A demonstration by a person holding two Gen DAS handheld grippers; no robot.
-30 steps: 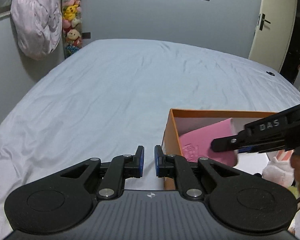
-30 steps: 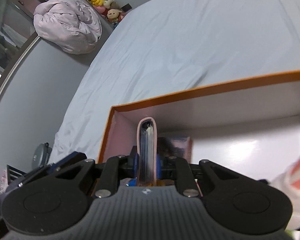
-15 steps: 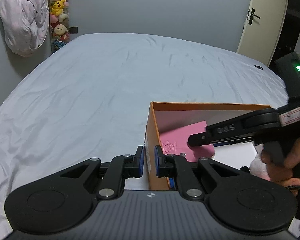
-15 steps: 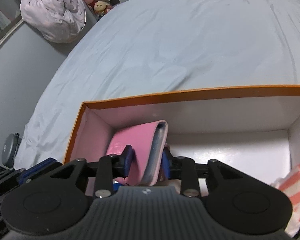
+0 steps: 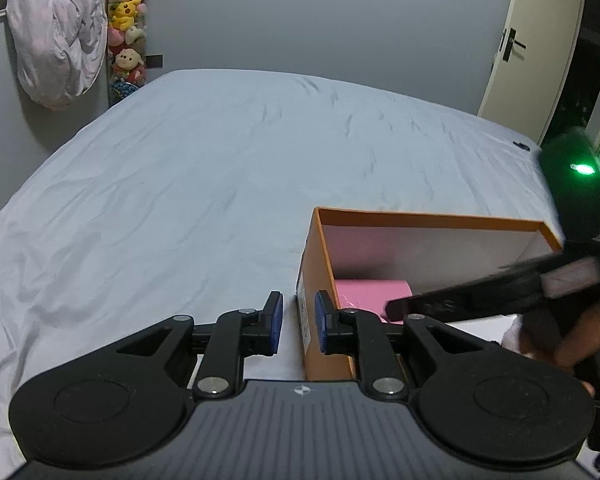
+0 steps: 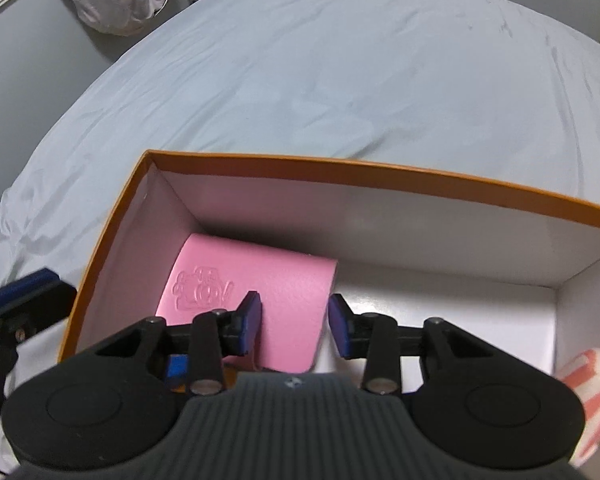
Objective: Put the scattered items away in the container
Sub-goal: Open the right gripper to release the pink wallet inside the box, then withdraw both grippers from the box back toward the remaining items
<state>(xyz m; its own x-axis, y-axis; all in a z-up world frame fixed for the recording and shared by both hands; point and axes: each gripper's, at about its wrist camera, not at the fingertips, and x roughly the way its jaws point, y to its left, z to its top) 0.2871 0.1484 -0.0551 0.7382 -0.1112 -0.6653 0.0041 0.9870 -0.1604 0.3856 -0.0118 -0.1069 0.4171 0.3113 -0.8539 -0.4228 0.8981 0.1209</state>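
Note:
An orange box point(image 6: 380, 170) with a white inside sits on the bed; it also shows in the left wrist view point(image 5: 428, 218). A pink notebook point(image 6: 260, 280) with an embossed figure lies flat in the box's left end, and shows in the left wrist view point(image 5: 374, 292). My right gripper point(image 6: 295, 320) is open just above the notebook and holds nothing. My left gripper point(image 5: 297, 322) is open with a small gap, empty, astride the box's near left wall. A pink-and-white striped plush point(image 6: 592, 384) lies at the box's right end.
The box rests on a wide grey-blue bedsheet point(image 5: 220, 168). A bundled pink duvet point(image 5: 56, 36) and several plush toys point(image 5: 126, 28) hang on the far left wall. A door point(image 5: 540, 40) stands at the far right.
My right gripper lowered the pink notebook from upright to flat in the box, then opened and let it go. The left gripper shifted closer to the box's left wall.

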